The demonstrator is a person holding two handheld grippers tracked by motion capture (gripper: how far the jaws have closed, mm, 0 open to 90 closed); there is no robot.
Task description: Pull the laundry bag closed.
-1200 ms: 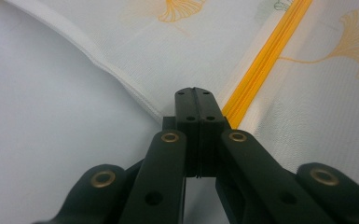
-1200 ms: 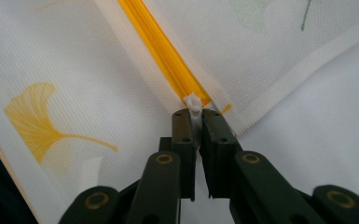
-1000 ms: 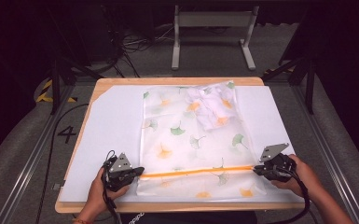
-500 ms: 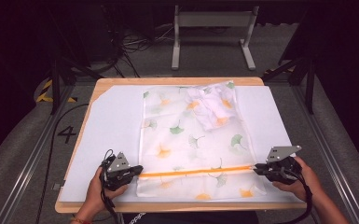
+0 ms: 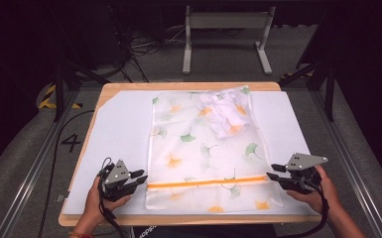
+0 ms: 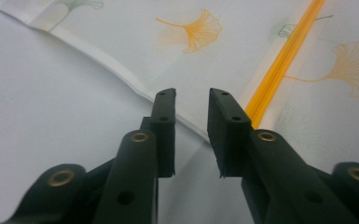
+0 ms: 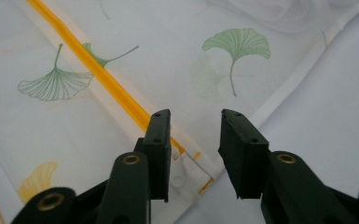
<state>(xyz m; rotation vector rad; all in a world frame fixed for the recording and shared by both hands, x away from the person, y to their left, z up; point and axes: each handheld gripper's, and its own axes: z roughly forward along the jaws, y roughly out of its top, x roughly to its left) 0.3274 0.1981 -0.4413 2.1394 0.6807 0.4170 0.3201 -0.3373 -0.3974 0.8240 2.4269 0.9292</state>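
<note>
Your left hand-held gripper (image 5: 140, 178) and your right hand-held gripper (image 5: 274, 172) have just been opening, and now both stand partly open with nothing pinched between the jaws. The leaf-print bag (image 5: 203, 148) lies flat on the white sheet (image 5: 119, 129) on the counter (image 5: 178, 86), between your grippers, with its orange zipper (image 5: 208, 182) near you. If you pull back low, a jaw could catch an edge and drag the bag crooked.
</note>
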